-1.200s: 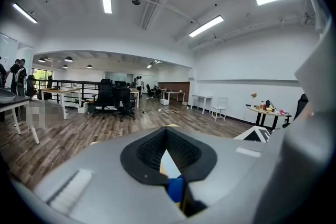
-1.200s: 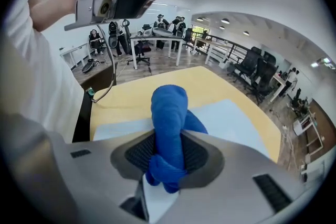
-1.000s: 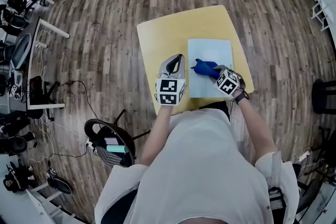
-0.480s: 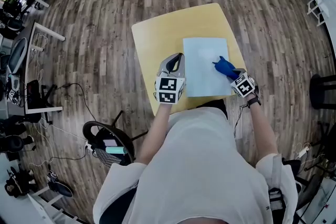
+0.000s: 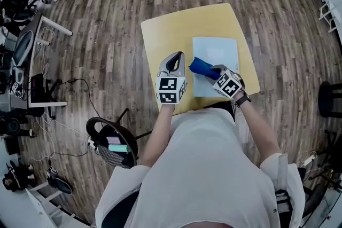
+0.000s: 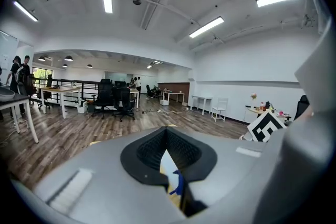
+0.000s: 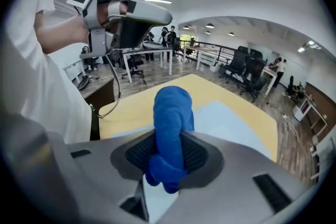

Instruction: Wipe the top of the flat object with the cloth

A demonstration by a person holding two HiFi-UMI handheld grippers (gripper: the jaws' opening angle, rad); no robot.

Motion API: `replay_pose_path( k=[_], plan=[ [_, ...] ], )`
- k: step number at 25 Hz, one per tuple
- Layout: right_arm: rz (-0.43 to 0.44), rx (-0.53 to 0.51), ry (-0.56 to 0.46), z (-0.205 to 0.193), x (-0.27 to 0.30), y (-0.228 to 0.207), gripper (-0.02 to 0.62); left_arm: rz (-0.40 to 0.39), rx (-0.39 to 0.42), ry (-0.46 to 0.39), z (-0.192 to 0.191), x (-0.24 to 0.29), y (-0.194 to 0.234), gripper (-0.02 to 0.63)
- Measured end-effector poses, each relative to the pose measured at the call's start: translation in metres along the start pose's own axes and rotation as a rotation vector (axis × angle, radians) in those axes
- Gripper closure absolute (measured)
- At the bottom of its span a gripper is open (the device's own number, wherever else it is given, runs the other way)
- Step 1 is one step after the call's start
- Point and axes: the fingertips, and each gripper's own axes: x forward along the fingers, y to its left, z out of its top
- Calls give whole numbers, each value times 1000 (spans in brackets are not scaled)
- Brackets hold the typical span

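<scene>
The right gripper (image 5: 215,73), jaws clamped on the blue cloth (image 5: 201,67), has swept from the right side of the pale sheet (image 5: 219,49) to its left edge, centre frame; wiping looks mid-stroke; the left gripper (image 5: 176,61) sits closed, empty.

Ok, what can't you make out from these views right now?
- Whether the blue cloth touches the pale blue flat sheet: right gripper view, the cloth's own bulk hides its underside; head view, too small.
- The sheet's near right corner: head view, the right gripper covers it.
- The yellow table top: left gripper view, the left gripper's body blocks all but a sliver.
</scene>
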Motion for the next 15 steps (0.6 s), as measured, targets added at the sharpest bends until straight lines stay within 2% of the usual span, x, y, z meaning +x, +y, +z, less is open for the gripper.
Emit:
replay_pose_path(
  k=[3,7,10,15],
  plan=[
    [86,-78,-1,23,25,30,472,24,-4,-10,1,-9,8,597],
    [146,-144,47,24,55,52,472,35,-6,-7,-3,-16,14,597],
    [141,-142,69,14,57,49,472,30,-7,-7,-5,-16,11,597],
    [90,-87,100,-20,28,31,472,3,0,-4,-5,-11,5,597]
  ],
)
